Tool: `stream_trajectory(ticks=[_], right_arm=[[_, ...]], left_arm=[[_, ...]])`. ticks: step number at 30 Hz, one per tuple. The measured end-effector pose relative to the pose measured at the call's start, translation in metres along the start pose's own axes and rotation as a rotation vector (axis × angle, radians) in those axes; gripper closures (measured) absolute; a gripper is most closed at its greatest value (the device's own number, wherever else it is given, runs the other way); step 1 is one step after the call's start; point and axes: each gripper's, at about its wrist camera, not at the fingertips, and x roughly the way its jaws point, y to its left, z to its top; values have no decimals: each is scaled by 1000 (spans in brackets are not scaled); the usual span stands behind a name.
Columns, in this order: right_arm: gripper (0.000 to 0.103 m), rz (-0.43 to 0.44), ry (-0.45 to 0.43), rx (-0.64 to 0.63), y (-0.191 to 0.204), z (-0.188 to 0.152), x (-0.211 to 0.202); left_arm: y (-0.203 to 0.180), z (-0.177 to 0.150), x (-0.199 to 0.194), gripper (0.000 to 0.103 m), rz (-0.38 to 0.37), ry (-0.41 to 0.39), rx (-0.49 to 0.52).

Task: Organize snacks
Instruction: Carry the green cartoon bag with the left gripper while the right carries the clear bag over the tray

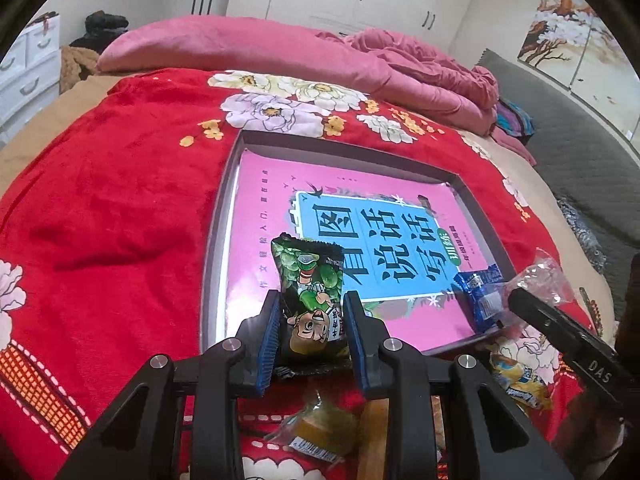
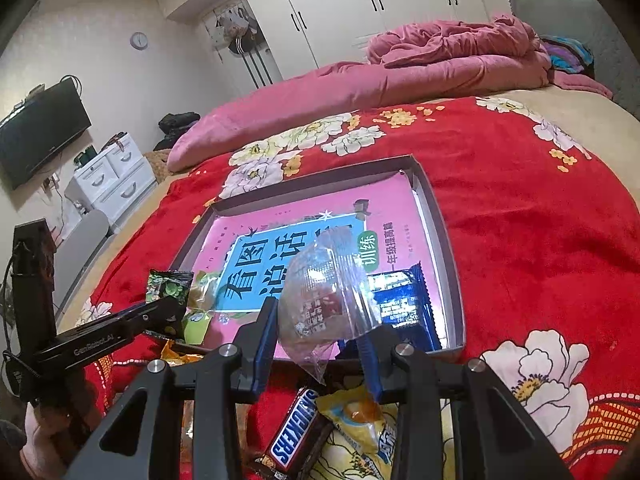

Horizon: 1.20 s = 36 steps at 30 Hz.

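left gripper clamped on green snack pack, held over the near left of shallow box, likely for dropping in. blue wafer pack already lies inside. right gripper pinches clear wrapped snack above the near edge, same aim.
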Motion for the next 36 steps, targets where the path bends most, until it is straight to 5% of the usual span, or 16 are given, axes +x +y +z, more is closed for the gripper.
stream_trajectory(ticks=[36], right_arm=[[65, -41, 89, -35, 14, -1, 38]], left_arm=[[-5, -2, 15, 71, -42, 48, -16]])
